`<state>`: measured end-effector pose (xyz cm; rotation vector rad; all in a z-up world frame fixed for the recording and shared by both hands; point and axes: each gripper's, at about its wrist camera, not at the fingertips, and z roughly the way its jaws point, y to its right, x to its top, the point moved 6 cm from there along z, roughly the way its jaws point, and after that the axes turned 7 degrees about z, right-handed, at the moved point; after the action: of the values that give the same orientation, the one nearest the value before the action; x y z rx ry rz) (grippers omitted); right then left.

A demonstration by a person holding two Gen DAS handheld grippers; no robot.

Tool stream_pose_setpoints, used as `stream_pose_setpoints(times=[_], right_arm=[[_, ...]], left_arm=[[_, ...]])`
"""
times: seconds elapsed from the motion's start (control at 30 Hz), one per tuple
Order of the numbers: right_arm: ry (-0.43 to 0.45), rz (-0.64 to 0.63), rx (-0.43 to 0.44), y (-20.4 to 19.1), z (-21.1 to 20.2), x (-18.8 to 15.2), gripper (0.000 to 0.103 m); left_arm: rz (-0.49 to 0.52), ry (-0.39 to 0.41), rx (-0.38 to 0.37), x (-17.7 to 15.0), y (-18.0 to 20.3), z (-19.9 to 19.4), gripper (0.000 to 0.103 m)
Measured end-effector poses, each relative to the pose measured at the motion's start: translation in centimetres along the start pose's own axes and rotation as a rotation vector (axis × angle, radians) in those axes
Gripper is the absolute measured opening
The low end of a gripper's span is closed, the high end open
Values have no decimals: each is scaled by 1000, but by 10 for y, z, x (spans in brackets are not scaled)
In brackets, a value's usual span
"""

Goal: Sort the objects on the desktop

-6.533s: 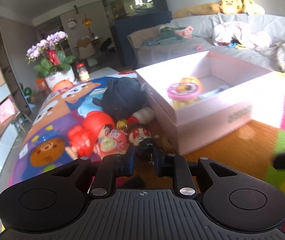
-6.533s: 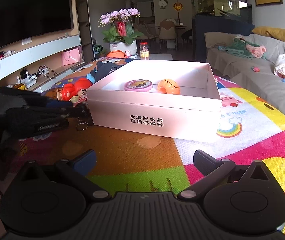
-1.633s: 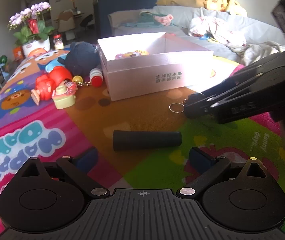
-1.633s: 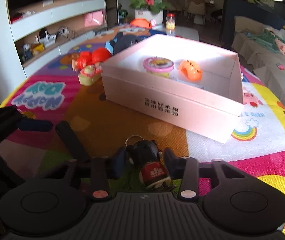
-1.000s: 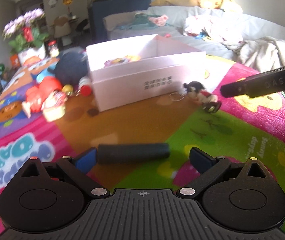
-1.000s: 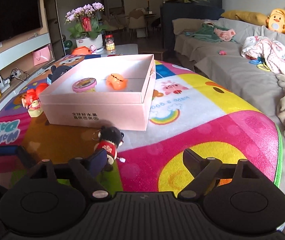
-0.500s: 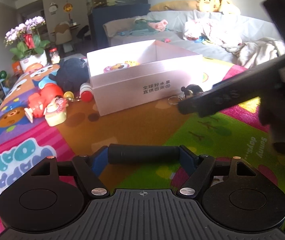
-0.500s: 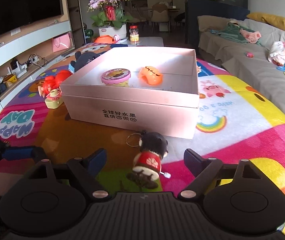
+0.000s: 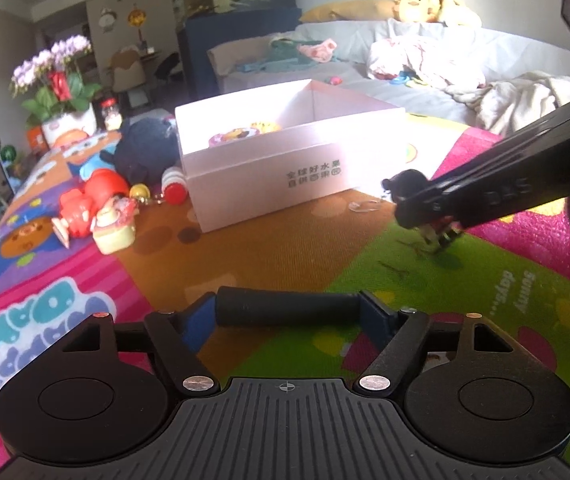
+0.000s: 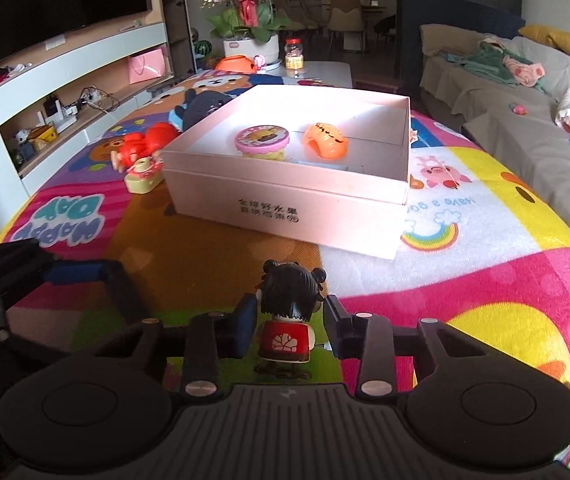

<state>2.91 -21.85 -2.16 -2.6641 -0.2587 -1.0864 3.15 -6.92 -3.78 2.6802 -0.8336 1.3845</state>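
Observation:
My left gripper (image 9: 287, 312) is shut on a black foam cylinder (image 9: 285, 311), held crosswise just above the colourful mat. My right gripper (image 10: 289, 322) is shut on a small doll figure (image 10: 288, 312) with black hair and a red shirt, which stands on the mat in front of the pink box (image 10: 285, 204). In the left wrist view the right gripper (image 9: 425, 210) covers most of the doll (image 9: 407, 182), and the box (image 9: 269, 176) lies behind. The box holds a pink round toy (image 10: 261, 140) and an orange toy (image 10: 325, 140).
Left of the box lie a red doll (image 9: 89, 204), a cream toy camera (image 9: 115, 232), a dark plush (image 9: 145, 152) and a red-and-white capsule (image 9: 175, 186). A flower pot (image 10: 251, 46) stands at the mat's far end. A sofa (image 10: 525, 80) runs along the right.
My right gripper has closed on the doll figure, which stood between its open fingers half a second ago. My left gripper keeps its hold on the black cylinder.

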Motion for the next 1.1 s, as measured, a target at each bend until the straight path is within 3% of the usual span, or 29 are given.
stream_pose_setpoints(times=[0.17,0.4,0.5,0.7,0.73,0.77,0.83,0.93,1.0,1.1], right_arm=[[56,6,55,0,-46,8,36],[279,58,148,6,-116,76,36],[320,72,109,15,-107,106,36],[326,152,100,34,-45,173,36],[332,171,108,37,-35,181,41],[340,194,103,41,-26,187,55],[381,220,59,46,-16,188,65],[412,215,60,52,-13,174,81],[399,198,29,57,-9,161,85],[369,137,-31,59,-3,141,85]], left_arm=[[2,58,-31,14,1,-26,80],[66,269,75,87,-22,-61,80],[94,290,106,110,-32,-48,80],[74,248,118,145,-65,5,80],[68,244,113,149,-70,14,80],[57,239,110,152,-75,23,80],[32,227,97,157,-84,41,80],[-15,220,76,167,-95,65,80],[-46,217,49,175,-100,81,81],[-107,202,6,173,-104,88,96]])
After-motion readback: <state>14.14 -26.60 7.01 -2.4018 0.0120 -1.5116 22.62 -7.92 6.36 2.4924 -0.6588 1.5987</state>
